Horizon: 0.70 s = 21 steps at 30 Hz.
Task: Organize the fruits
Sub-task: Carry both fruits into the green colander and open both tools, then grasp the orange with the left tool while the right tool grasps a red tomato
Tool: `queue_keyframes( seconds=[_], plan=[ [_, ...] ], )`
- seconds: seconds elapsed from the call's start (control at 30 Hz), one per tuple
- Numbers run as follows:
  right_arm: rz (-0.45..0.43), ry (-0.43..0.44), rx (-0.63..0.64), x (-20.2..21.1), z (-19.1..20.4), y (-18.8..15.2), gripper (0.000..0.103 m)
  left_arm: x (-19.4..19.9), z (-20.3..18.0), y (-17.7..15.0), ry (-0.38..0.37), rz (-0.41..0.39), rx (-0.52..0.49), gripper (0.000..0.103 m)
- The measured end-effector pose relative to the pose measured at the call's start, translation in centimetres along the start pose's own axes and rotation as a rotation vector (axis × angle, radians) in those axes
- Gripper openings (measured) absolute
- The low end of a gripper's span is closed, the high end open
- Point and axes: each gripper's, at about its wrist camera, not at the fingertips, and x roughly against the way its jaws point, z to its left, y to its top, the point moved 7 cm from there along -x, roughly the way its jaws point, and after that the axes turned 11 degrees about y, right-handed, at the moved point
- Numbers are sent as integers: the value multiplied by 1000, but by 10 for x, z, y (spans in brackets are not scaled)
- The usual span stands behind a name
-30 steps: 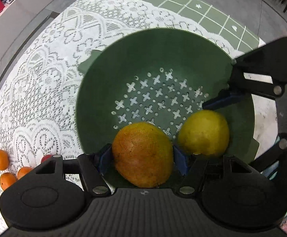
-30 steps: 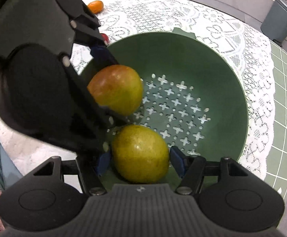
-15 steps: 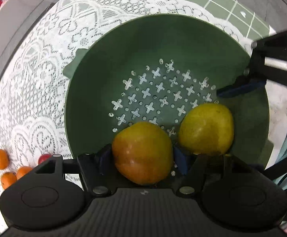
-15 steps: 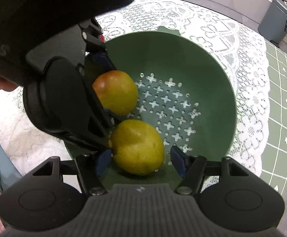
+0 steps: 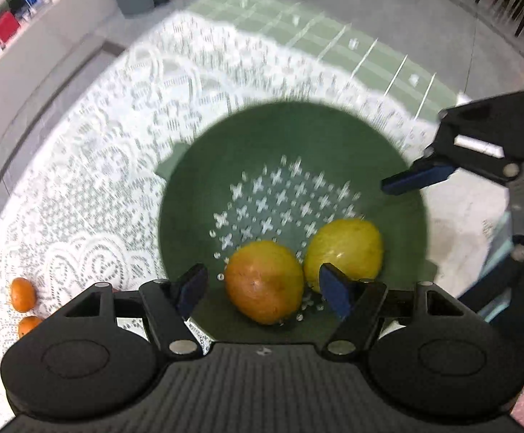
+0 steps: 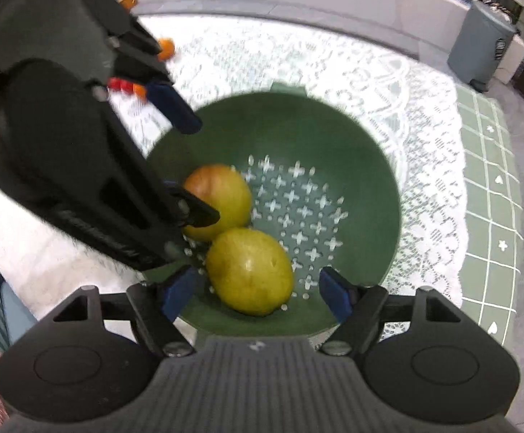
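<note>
1. Fruit drop-off looks to be the step in hand: both grippers hang above the green colander (image 5: 334, 137), each with its fingers spread and nothing between them. The left gripper (image 5: 263, 290) frames the orange-red fruit (image 5: 263, 281) without touching it; the right gripper (image 6: 252, 290) does the same over the yellow-green fruit (image 6: 249, 270).

2. Both fruits lie in the colander's bottom on the near side, touching each other, on the cross-shaped perforations.

3. My judgement is that the next move calls for lifting clear of the rim and going for the loose small fruit on the lace tablecloth (image 5: 117, 151); those pieces are small and round, so the fingers would need to narrow a good deal and come down squarely or the fruit may roll.

4. The left wrist view shows two small oranges (image 5: 23, 294) on the cloth left of the colander, well apart from it (the lower one is half hidden by the gripper body), and the right gripper's blue pad over the far rim.

5. The right wrist view adds small red and orange pieces (image 6: 126, 86) behind the left gripper, another orange farther back, and a grey bin (image 6: 481, 48) beyond the table. Both views are motion-blurred.
</note>
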Motion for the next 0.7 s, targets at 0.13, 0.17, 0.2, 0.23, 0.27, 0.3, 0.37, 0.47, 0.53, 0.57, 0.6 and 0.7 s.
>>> queue_keyframes(
  seconds=[0.13, 0.17, 0.2, 0.23, 0.27, 0.3, 0.37, 0.47, 0.53, 0.57, 0.6, 0.7],
  plan=[
    [-134, -3, -75, 18, 7, 8, 73, 39, 13, -6, -7, -111, 78, 83],
    [-165, -9, -92, 21, 10, 10, 73, 48, 17, -9, 4, -138, 95, 83],
    [-196, -16, -105, 26, 14, 12, 73, 56, 20, -13, 16, -166, 112, 83],
    [-230, -23, -117, 30, 19, 12, 73, 64, 25, -18, 27, -191, 129, 83],
    [-261, -30, -130, 32, 23, 13, 73, 71, 28, -23, 37, -212, 149, 83],
    [-289, -37, -142, 34, 28, 13, 73, 78, 32, -29, 47, -233, 171, 83],
    [-340, -41, -158, 41, 40, 14, 73, 91, 40, -42, 73, -265, 210, 83],
    [-396, -35, -183, 42, 59, 15, 73, 107, 52, -62, 121, -305, 252, 83],
    [-425, -26, -192, 40, 74, 16, 73, 114, 59, -79, 144, -324, 289, 83],
    [-435, -23, -196, 38, 80, 16, 73, 116, 64, -89, 152, -328, 314, 83],
    [-441, -21, -199, 36, 86, 16, 73, 120, 69, -98, 160, -333, 336, 83],
    [-465, -32, -196, 28, 105, 16, 73, 122, 86, -126, 196, -336, 411, 83]
  ],
)
